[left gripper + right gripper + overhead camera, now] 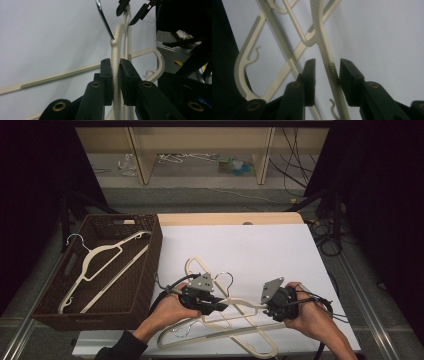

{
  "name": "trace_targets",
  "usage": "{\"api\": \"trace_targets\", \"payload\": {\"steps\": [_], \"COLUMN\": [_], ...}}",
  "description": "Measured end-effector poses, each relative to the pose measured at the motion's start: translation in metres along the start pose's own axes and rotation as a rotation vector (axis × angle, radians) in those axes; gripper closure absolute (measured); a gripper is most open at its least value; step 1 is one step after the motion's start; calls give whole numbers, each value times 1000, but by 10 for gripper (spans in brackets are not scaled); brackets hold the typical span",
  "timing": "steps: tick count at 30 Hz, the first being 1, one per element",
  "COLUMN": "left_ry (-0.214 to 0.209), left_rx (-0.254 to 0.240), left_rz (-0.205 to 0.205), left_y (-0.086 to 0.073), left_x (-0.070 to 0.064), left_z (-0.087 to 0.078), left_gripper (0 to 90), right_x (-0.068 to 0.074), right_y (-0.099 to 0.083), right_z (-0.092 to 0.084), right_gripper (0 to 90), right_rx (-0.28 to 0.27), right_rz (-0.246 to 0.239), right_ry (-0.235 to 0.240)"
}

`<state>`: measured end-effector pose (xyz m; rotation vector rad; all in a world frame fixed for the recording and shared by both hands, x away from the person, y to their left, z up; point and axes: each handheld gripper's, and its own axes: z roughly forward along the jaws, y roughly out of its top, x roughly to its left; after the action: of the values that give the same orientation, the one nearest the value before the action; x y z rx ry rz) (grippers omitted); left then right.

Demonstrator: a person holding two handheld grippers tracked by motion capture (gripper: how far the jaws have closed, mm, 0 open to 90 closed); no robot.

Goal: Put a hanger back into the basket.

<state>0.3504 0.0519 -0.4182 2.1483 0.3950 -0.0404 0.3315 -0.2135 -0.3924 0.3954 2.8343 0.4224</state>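
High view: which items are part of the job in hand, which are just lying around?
In the job:
- held hanger, clamped in the left gripper; right gripper jaws astride it, gap on one side
- other cream hangers piled under it
- brown woven basket with one hanger inside

Lying about:
- clutter on the floor beyond the table
- cables

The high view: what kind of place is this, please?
Probably a lab or workshop set up for recording, not a home. A white table stands between black curtains, loose cables lie on the grey floor, and a bare wooden shelf frame stands behind.
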Motion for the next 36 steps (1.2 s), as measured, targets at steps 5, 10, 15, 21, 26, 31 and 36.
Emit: {"api": "trace_targets", "payload": {"steps": [5,10,15,21,26,31,36], "left_ry": [-12,10,47,88,117,156,171], "left_rx": [-22,-38,-42,-59,-74,-63,-61], "left_rz": [-6,2,-21,-38,-56,-53,-42], "left_y": [3,7,8,10,12,14,18], "left_x": [-3,-6,-1,3,6,7,7], "left_z": [-4,-6,-14,-24,-31,-38,-44], "left_gripper": [842,853,853,853,853,853,853], "right_x": [-1,-5,-11,-12,-6,-1,2], "right_y": [-1,-3,-8,-15,-14,-14,-16], "right_z": [-6,-16,-25,-29,-25,-18,-11], "right_gripper": [527,412,370,360,354,339,339], "right_rx": [-32,-103,-158,-212,-202,-206,-200], "right_rz": [63,150,211,253,266,287,269], "right_ry": [-20,-49,-90,-113,-97,-74,-56]}}
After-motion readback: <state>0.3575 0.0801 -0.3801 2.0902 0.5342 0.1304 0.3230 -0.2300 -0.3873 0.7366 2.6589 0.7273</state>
